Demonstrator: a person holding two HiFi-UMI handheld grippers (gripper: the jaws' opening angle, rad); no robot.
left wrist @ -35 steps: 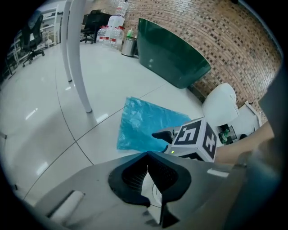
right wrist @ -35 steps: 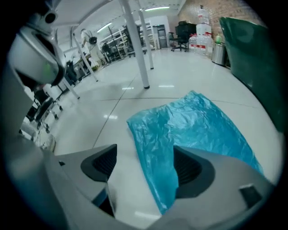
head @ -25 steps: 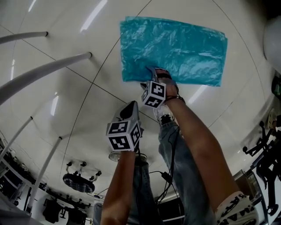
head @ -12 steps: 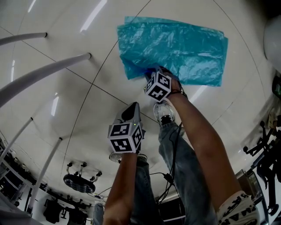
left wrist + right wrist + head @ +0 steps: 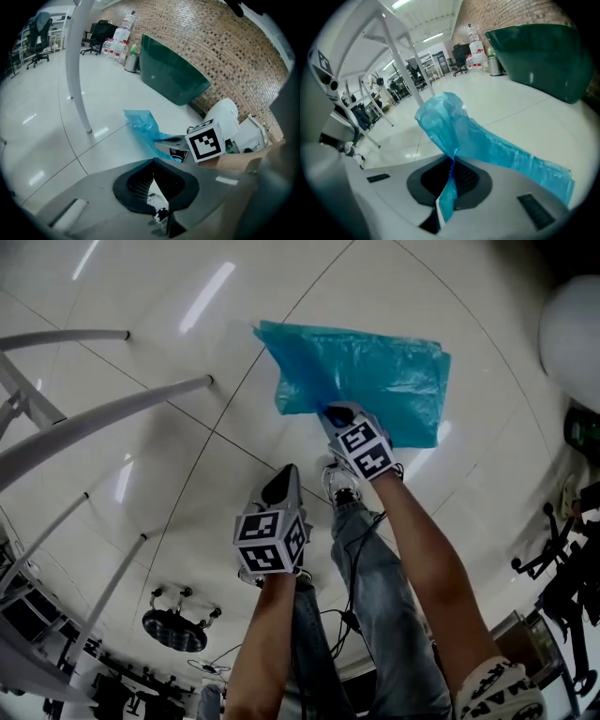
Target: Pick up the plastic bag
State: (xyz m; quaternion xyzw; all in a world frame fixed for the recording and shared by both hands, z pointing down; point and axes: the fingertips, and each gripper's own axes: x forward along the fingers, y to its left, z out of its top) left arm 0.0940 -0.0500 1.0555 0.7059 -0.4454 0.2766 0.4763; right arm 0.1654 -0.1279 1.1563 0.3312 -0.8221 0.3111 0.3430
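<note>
The blue plastic bag (image 5: 375,371) hangs bunched and partly lifted off the white tiled floor. My right gripper (image 5: 333,414) holds its near edge. In the right gripper view the jaws have just been closing, and a fold of the bag (image 5: 487,140) is pinched between them at the right gripper (image 5: 451,169). My left gripper (image 5: 282,486) hovers nearer to me, left of the right arm and apart from the bag. In the left gripper view the left gripper (image 5: 153,174) has its pads together with nothing between them. The bag (image 5: 143,123) lies ahead of it.
White table legs (image 5: 112,409) slant across the left. A dark green bin (image 5: 173,75) stands by the brick wall beyond the bag. A white rounded object (image 5: 572,338) sits at the right edge. The person's shoe (image 5: 342,486) is below the bag.
The right gripper's jaws shut on the bag's near edge and rose, so the bag went from lying flat to lifted and crumpled. The left gripper rose a little too.
</note>
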